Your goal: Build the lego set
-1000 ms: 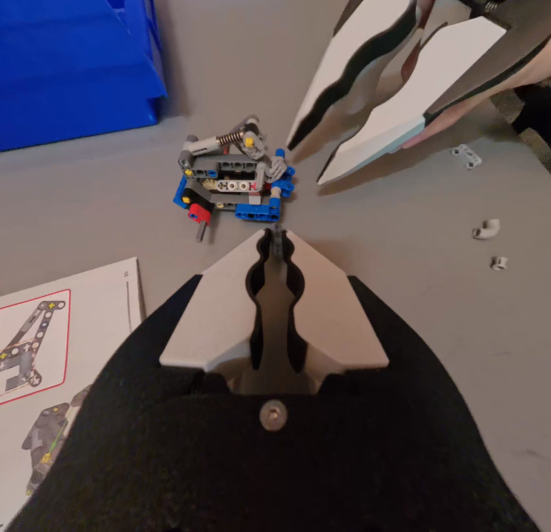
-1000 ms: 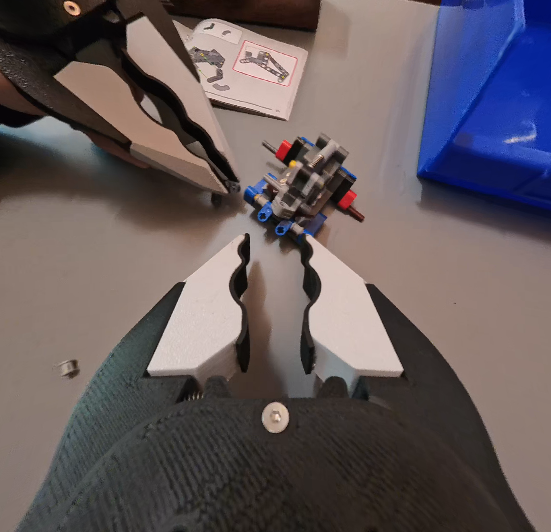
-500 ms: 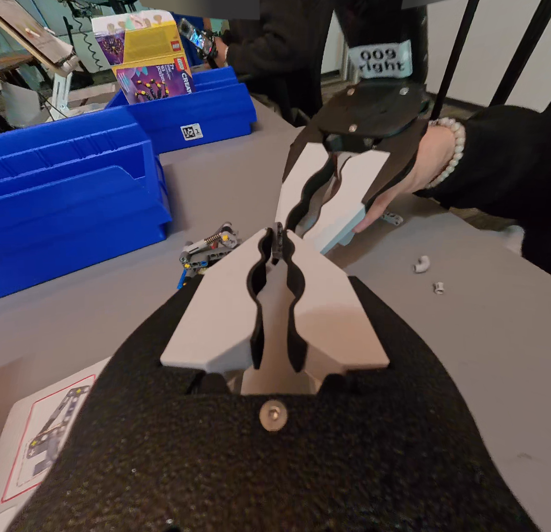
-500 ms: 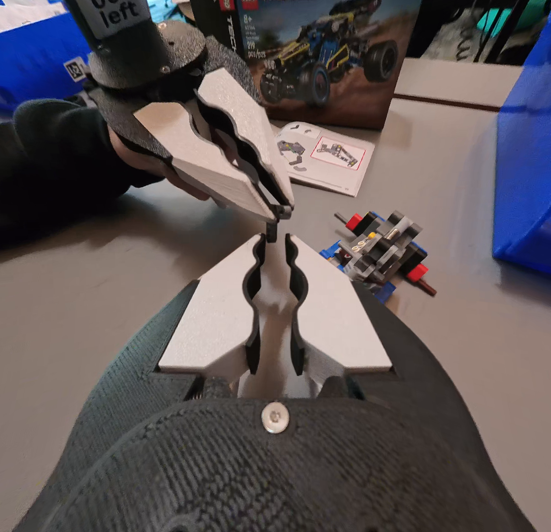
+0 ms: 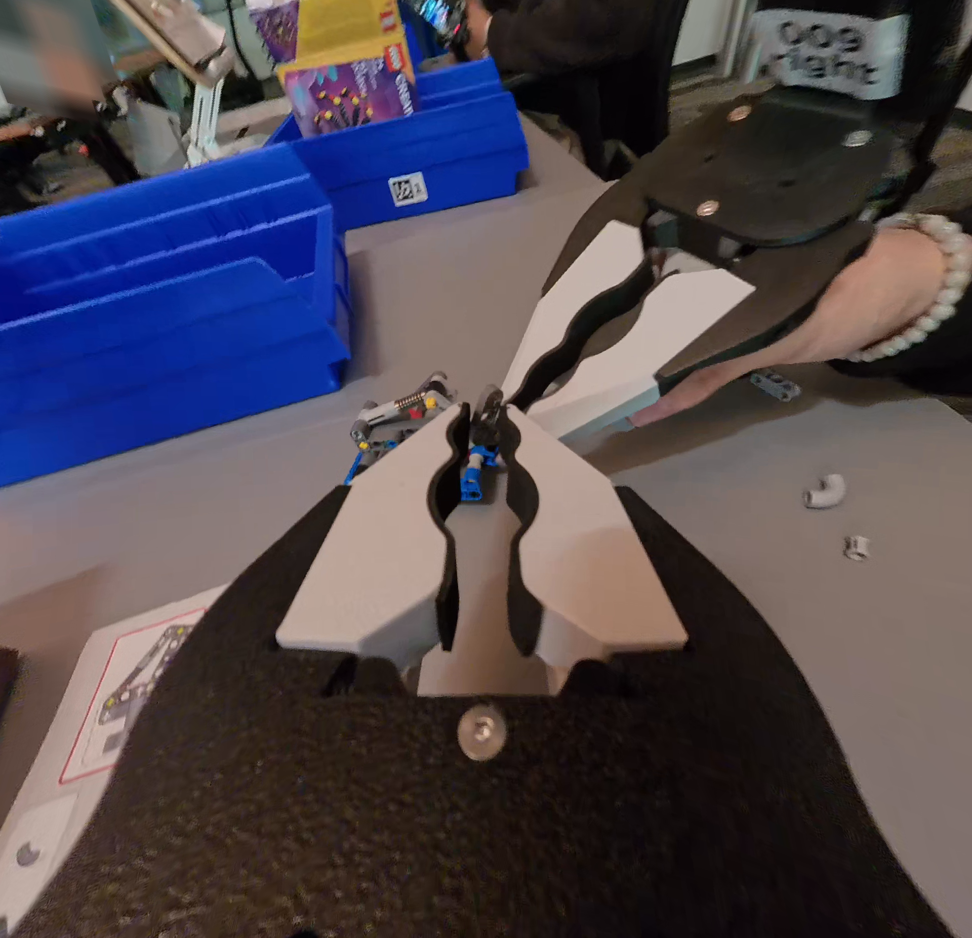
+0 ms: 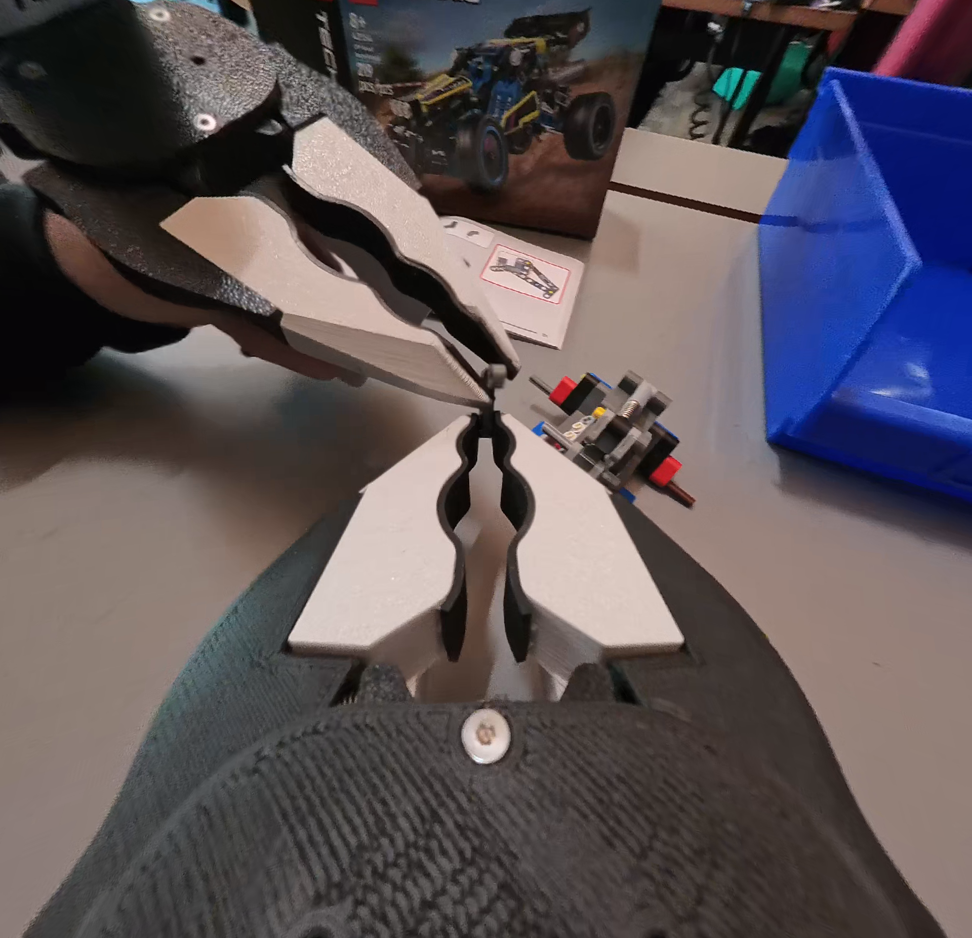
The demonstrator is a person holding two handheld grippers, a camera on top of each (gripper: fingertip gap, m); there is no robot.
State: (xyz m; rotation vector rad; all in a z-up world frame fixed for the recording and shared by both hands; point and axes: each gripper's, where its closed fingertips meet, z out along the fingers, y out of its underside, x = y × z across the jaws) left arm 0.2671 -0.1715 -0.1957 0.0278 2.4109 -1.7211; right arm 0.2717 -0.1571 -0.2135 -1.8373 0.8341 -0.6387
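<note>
My right gripper (image 6: 486,422) is shut on the lower, dark end of a small grey pin piece (image 6: 497,373) held in the air above the grey table (image 6: 158,518). My left gripper (image 6: 492,381) comes in from the upper left. Its fingers stand slightly apart around the piece's grey top and do not clearly press on it. In the left wrist view the piece (image 5: 486,408) sits between my left gripper's (image 5: 485,416) parted tips, and the right gripper's (image 5: 507,397) tips meet it from the right. A small grey, blue and red brick assembly (image 6: 615,434) lies on the table just behind; it also shows in the left wrist view (image 5: 400,413).
Blue bins (image 5: 158,281) (image 6: 868,308) stand beside the assembly. An instruction booklet (image 6: 526,281) and a toy set box (image 6: 499,97) lie behind. Loose small grey parts (image 5: 823,492) (image 5: 854,547) (image 5: 776,381) lie on the table. A person stands at the back. Only a small space, under 4 cm, lies between the two pairs of fingers.
Both grippers rose from the table and met. The right gripper closed from wide open onto the piece that the left gripper was pinching. The left jaws have since parted slightly.
</note>
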